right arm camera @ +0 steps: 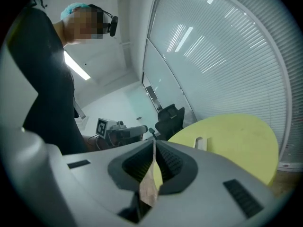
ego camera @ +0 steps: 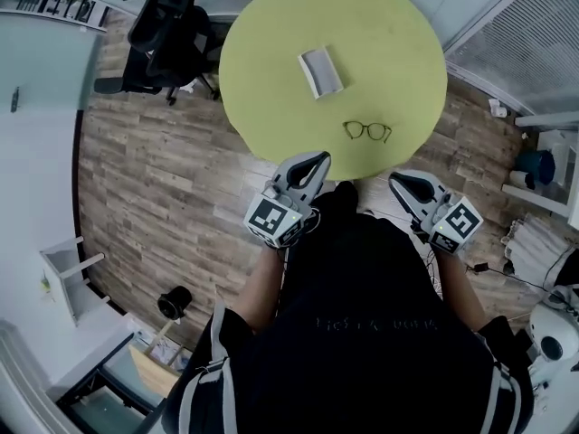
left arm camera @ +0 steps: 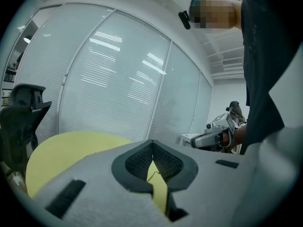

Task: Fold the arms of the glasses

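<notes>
While both pairs of jaws are pressed together on nothing, the left gripper (ego camera: pixel 312 159) and right gripper (ego camera: pixel 403 181) hang at the near edge of the round yellow-green table (ego camera: pixel 271 52); the glasses (ego camera: pixel 367 131) lie on it just beyond them, a white case (ego camera: pixel 321 71) farther off

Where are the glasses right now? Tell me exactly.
In the head view the glasses lie on the round yellow-green table, near its edge closest to the person, ahead of and between the left gripper and right gripper.
</notes>
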Tool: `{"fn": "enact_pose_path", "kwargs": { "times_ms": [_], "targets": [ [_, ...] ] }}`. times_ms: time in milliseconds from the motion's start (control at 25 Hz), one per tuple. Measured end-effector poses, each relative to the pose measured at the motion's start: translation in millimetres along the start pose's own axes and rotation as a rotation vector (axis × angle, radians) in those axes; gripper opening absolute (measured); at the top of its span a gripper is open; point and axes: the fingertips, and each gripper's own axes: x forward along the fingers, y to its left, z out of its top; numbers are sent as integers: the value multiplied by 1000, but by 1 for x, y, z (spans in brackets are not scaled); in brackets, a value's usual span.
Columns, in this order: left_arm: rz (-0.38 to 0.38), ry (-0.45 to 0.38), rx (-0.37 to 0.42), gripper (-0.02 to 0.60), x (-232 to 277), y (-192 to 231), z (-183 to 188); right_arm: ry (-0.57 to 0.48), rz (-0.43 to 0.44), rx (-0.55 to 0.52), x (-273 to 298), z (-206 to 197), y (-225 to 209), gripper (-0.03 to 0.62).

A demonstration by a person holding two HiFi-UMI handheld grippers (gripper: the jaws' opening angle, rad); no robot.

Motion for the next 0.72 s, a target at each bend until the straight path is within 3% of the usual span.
{"fn": "enact_pose_path", "kwargs": {
  "times_ms": [320,720],
  "targets": [
    [-37,6,-12,18,14,43,12,38,-60,-1,21,11,-26,34],
    [-18,1,-42,18,23,39,11,103,-43,-44,20,11,-43,34]
  ]
}}
